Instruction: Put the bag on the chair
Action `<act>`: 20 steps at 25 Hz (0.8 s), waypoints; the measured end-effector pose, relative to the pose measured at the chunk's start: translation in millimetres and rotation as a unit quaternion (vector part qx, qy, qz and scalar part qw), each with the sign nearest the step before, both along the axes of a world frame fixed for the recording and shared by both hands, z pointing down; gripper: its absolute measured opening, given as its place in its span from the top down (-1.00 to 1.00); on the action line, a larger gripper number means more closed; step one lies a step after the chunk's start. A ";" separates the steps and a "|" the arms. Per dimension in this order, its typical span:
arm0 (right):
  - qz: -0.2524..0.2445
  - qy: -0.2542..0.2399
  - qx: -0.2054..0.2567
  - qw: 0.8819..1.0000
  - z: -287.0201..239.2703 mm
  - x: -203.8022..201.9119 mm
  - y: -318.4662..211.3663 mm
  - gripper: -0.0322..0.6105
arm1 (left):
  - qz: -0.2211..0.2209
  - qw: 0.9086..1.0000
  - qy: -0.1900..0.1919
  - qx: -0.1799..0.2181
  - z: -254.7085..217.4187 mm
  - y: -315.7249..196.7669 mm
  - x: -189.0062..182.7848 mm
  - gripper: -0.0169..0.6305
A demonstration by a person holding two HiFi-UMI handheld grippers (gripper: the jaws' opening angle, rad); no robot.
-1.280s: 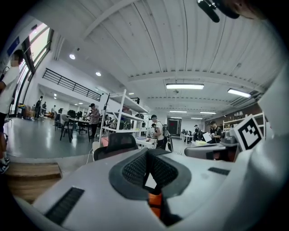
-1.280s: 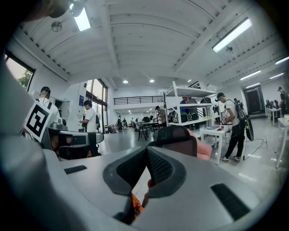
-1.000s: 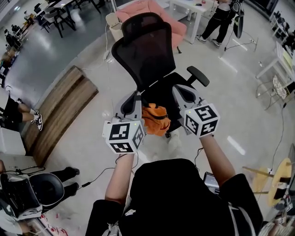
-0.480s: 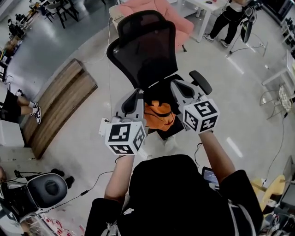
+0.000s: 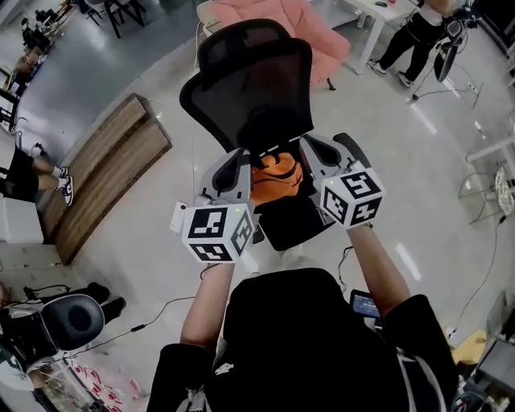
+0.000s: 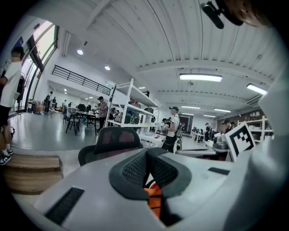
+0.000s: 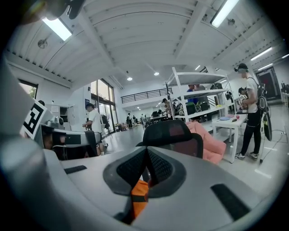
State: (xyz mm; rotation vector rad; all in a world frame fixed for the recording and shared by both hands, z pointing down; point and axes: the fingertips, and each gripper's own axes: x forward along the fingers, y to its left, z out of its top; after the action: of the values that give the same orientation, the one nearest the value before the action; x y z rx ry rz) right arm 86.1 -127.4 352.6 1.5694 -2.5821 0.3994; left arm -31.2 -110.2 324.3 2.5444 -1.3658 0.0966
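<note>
An orange bag (image 5: pixel 276 174) with black trim hangs between my two grippers over the black seat (image 5: pixel 296 219) of a mesh office chair (image 5: pixel 248 80). My left gripper (image 5: pixel 241 160) is shut on the bag's left side and my right gripper (image 5: pixel 307 146) is shut on its right side. In the left gripper view the left gripper (image 6: pixel 148 168) pinches orange fabric (image 6: pixel 155 201), with the chair back (image 6: pixel 114 140) beyond. In the right gripper view the right gripper (image 7: pixel 146 169) likewise pinches the orange fabric (image 7: pixel 139 199) in front of the chair back (image 7: pixel 174 134). Most of the bag's underside is hidden.
A pink sofa (image 5: pixel 283 18) stands behind the chair. A low wooden platform (image 5: pixel 103 179) lies to the left. Another black chair (image 5: pixel 71 319) is at the lower left, with a cable on the floor. A person (image 5: pixel 418 34) stands at the far right by a white table.
Both grippers have carried the bag forward, from in front of the seat's edge to above the seat, closer to the chair back. Both grips stay shut.
</note>
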 end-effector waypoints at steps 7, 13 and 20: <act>-0.020 -0.011 -0.017 1.000 14.0 19.8 -40.4 0.90 | -0.027 0.999 -0.015 -0.018 14.1 -41.8 18.9 0.93; -0.040 -0.015 -0.026 0.999 22.2 22.1 -67.2 0.90 | -0.047 0.998 -0.019 -0.034 27.6 -64.9 20.9 0.93; -0.047 -0.018 -0.044 0.998 35.3 28.9 -77.1 0.90 | -0.052 0.998 -0.020 -0.042 37.6 -76.3 30.9 0.93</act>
State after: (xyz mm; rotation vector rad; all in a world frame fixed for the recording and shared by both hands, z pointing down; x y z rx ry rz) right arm 115.0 -204.5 387.9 1.4187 -2.6144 0.5279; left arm -0.3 -186.5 361.9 2.4089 -1.4745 0.1821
